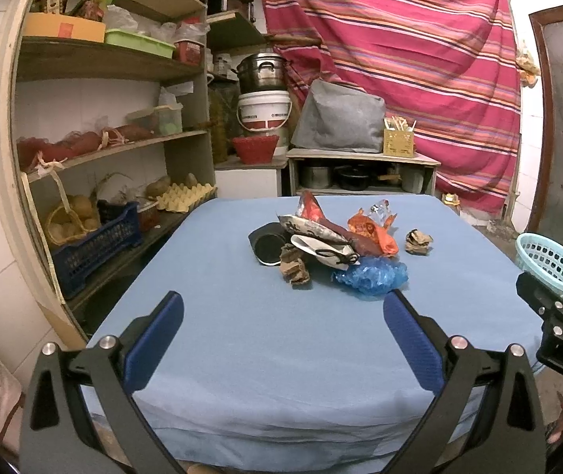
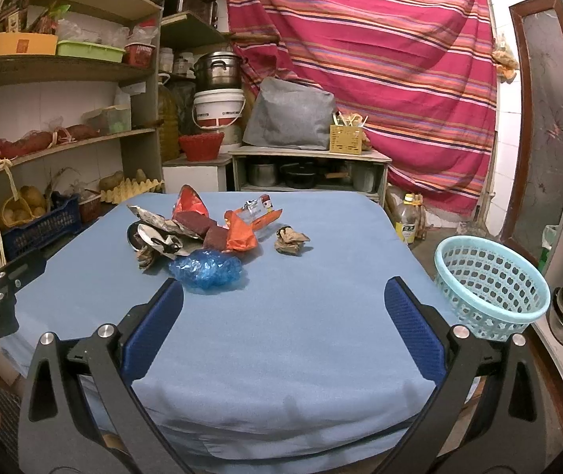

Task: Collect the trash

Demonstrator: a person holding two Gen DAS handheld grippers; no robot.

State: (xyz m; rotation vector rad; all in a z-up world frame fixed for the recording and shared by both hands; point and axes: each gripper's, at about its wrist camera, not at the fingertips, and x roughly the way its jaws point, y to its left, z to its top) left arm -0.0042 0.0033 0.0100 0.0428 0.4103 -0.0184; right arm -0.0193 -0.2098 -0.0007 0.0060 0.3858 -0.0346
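Gaping wide, both hand-held grippers (image 1: pixel 283 310) (image 2: pixel 283 308) hold nothing.

Trash pile (image 2: pixel 198 233) sits on tabletop (image 2: pixel 281 339), left of centre toward far edge. Crumpled paper ball (image 2: pixel 291 240) lies apart, just right of pile. Basket (image 2: pixel 490 284) at tabletop's right edge. Shelves (image 2: pixel 64 134) stand left of tabletop; low cabinet (image 2: pixel 309 170) behind it.
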